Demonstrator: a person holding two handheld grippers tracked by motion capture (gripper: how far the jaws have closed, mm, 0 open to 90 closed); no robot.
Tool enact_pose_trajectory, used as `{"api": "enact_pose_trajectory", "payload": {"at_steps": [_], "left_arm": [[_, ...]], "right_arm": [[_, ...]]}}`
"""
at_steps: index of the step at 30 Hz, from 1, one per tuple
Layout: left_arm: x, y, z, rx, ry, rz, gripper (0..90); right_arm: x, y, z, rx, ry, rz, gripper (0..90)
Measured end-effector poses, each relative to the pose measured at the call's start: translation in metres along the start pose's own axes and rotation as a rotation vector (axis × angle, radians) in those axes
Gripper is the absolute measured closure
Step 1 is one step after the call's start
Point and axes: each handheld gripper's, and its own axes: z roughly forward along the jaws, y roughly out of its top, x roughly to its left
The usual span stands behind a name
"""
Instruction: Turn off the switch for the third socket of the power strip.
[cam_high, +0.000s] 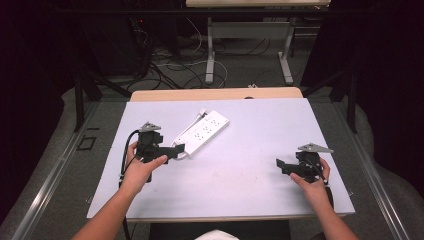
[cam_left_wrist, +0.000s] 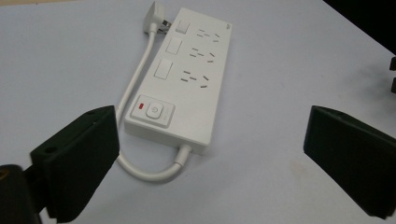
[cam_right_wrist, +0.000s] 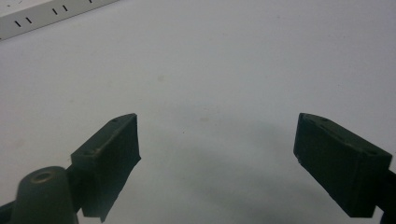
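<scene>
A white power strip lies at an angle on the pale mat, left of centre. In the left gripper view the power strip shows its switch end nearest, with a round button and a red light, several sockets, and a short white cord looping back to a plug. My left gripper is open, its jaws wide apart just short of the strip's near end, also seen as the left gripper. My right gripper rests open at the right over bare mat, also seen as the right gripper.
The pale mat covers a wooden table. Beyond the far edge, cables lie on the floor around another table's legs. Dark curtains close both sides.
</scene>
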Motion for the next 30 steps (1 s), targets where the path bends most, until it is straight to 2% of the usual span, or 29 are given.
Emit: {"api": "enact_pose_trajectory", "payload": {"at_steps": [2, 9, 17, 20, 25, 30], "left_arm": [[0.001, -0.004, -0.001, 0.002, 0.009, 0.007, 0.3], [0.007, -0.022, -0.001, -0.016, 0.021, -0.023, 0.3], [0.020, -0.049, 0.001, 0.021, 0.052, -0.030, 0.3], [0.025, -0.058, 0.001, 0.017, 0.060, -0.054, 0.3], [0.033, -0.071, 0.001, 0.033, 0.077, -0.071, 0.3], [0.040, -0.077, 0.000, 0.024, 0.091, -0.107, 0.7]], "right_arm": [[0.000, 0.000, 0.000, 0.000, 0.000, 0.000, 13.8], [0.000, 0.000, 0.000, -0.002, 0.000, -0.001, 13.8], [0.000, 0.001, -0.001, -0.009, -0.002, -0.013, 13.8], [0.001, 0.000, -0.001, -0.009, 0.001, -0.018, 13.8], [0.002, 0.001, -0.001, -0.010, 0.002, -0.020, 13.8], [0.003, 0.001, 0.000, -0.011, 0.004, -0.018, 13.8]]}}
